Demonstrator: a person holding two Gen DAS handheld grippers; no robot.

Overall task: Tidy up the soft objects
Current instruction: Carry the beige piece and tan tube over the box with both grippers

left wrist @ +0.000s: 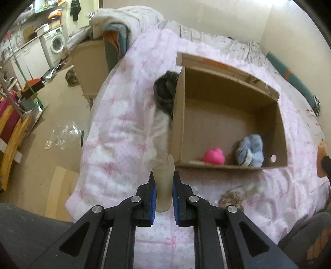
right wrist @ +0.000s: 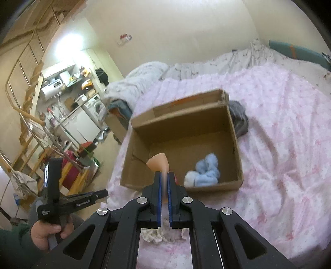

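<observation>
An open cardboard box (left wrist: 178, 115) (right wrist: 235, 132) lies on the bed with the pink quilt (left wrist: 124, 128) (right wrist: 285, 144). Inside it lie a pink soft ball (left wrist: 214, 156) and a light blue fluffy item (left wrist: 250, 150) (right wrist: 208, 170). My left gripper (left wrist: 163, 175) is shut on a pale translucent soft piece (left wrist: 163, 182), held just before the box's near left corner. My right gripper (right wrist: 164, 175) is shut on a peach funnel-shaped soft piece (right wrist: 158, 162), held over the box's near wall. A beige frilly item (left wrist: 235, 195) (right wrist: 154, 234) lies on the quilt in front of the box.
A dark grey cloth (left wrist: 165, 91) (right wrist: 240, 118) lies against the box's far side. A folded duvet (left wrist: 128, 18) and another carton (left wrist: 91, 60) sit at the bed's head end. The floor to the left holds plastic wrap (left wrist: 66, 132), a washing machine (left wrist: 54, 42) and stairs (right wrist: 24, 124).
</observation>
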